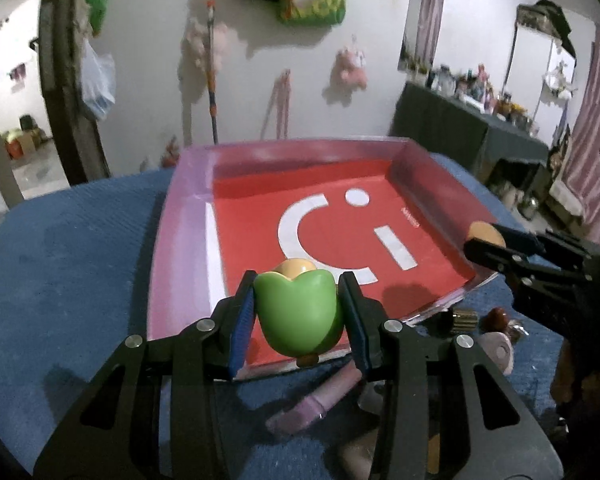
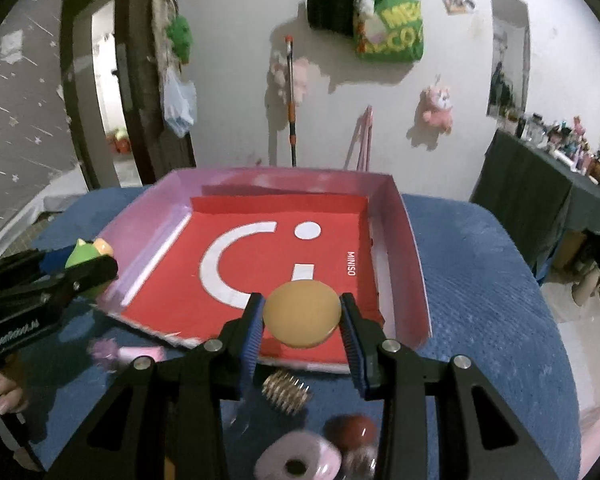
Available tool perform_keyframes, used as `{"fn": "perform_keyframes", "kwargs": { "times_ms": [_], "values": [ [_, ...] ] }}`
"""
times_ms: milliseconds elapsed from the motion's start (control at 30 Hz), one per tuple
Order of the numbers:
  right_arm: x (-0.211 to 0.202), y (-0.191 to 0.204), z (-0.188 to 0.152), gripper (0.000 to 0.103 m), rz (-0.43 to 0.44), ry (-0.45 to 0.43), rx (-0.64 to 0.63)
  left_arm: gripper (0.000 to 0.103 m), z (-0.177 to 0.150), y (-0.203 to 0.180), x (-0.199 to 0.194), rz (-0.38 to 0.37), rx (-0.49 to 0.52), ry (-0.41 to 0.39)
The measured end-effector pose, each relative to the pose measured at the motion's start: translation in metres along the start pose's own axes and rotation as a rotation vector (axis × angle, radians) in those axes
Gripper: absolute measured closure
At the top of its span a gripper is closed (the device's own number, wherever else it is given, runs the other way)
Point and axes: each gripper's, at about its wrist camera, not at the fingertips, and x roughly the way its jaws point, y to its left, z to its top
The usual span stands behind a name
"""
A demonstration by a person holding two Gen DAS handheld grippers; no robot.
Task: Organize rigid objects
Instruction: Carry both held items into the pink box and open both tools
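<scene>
My left gripper [image 1: 298, 312] is shut on a green tulip-shaped toy [image 1: 298, 312] with a peach top, held above the near edge of the pink-walled tray [image 1: 180, 216] with a red floor. My right gripper [image 2: 302, 316] is shut on a tan round disc [image 2: 302, 314], held over the tray's [image 2: 400, 232] near right part. In the left wrist view the right gripper [image 1: 484, 240] with the disc [image 1: 486, 232] is at the tray's right rim. In the right wrist view the left gripper [image 2: 88, 264] with the green toy [image 2: 82, 258] is at the tray's left rim.
The tray sits on a blue cloth [image 1: 68, 248]. Loose items lie in front of it: a pink tube [image 1: 320, 404], a gold ridged piece [image 2: 286, 394], a dark red ball [image 2: 352, 432], a pink ring [image 2: 296, 460] and a fuzzy pink thing [image 2: 104, 350]. A dark cluttered table [image 2: 540, 184] stands right.
</scene>
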Motion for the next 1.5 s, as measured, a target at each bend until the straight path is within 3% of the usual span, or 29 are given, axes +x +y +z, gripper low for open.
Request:
{"fn": "perform_keyframes", "kwargs": {
  "times_ms": [233,567,867,1400,1500],
  "values": [
    [0.051,-0.004,0.014,0.063,0.025,0.187,-0.052,0.065,0.010,0.000,0.036,0.001,0.030,0.109],
    [0.082,0.000,0.016,0.063,-0.004,0.337,-0.147,0.065,0.008,-0.002,0.068,0.006,0.089,0.241],
    [0.091,-0.002,0.009,0.063,0.003,0.367,-0.149,0.064,0.005,0.003,0.077,0.002,0.083,0.275],
    [0.093,-0.002,0.009,0.059,0.025,0.374,-0.151,0.063,0.005,-0.003,0.074,0.006,0.124,0.252],
    [0.093,0.000,0.009,0.053,0.033,0.373,-0.156,0.052,0.006,-0.002,0.071,0.004,0.122,0.241]
  ]
}}
